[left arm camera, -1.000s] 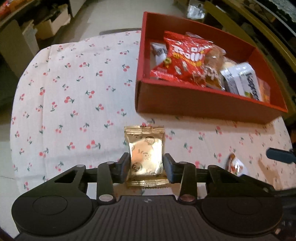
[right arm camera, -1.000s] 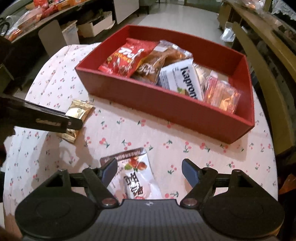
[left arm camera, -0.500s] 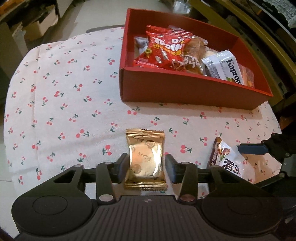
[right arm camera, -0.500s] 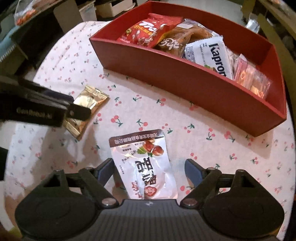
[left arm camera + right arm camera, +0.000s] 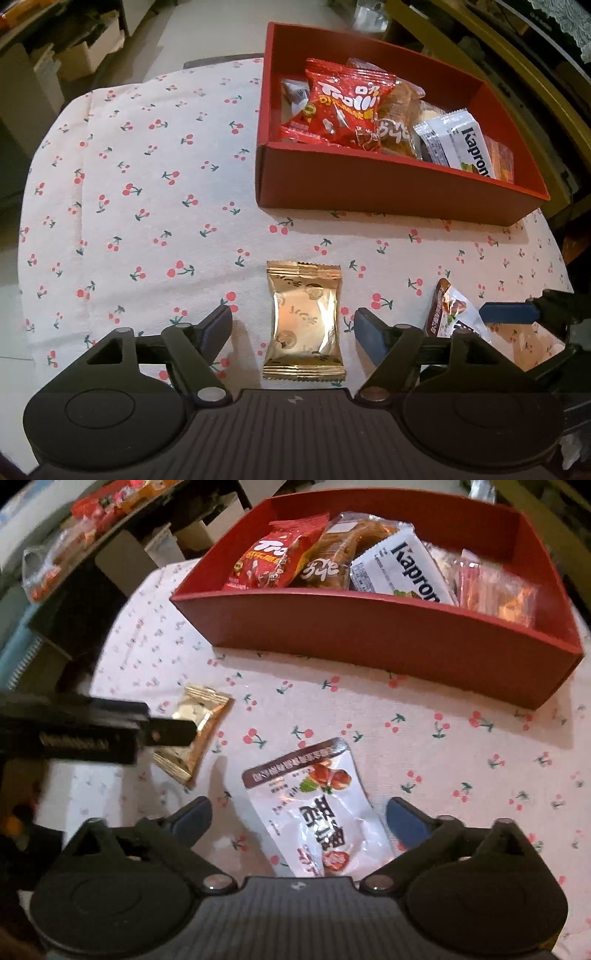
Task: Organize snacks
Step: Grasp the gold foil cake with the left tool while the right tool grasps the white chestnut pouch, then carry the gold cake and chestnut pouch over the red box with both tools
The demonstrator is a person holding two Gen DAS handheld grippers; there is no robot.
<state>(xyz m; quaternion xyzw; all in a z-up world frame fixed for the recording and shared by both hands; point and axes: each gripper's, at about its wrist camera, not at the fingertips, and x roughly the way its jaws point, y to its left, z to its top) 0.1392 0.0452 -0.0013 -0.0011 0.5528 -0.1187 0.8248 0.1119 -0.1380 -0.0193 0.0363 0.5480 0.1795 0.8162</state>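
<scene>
A gold foil snack packet lies flat on the cherry-print tablecloth, between the spread fingers of my open left gripper, touching neither. It also shows in the right wrist view, partly behind the left gripper's finger. A white chestnut snack pouch lies on the cloth between the fingers of my open right gripper; its corner shows in the left wrist view. A red box behind holds several snack packs, also seen in the right wrist view.
The round table's cloth extends to the left of the box. A wooden chair frame stands behind right. Shelves with cardboard boxes and more snacks stand off the table's far left.
My left gripper has opened and let go of the gold packet, which now lies on the cloth. The right gripper has moved in closer over the white pouch, still open.
</scene>
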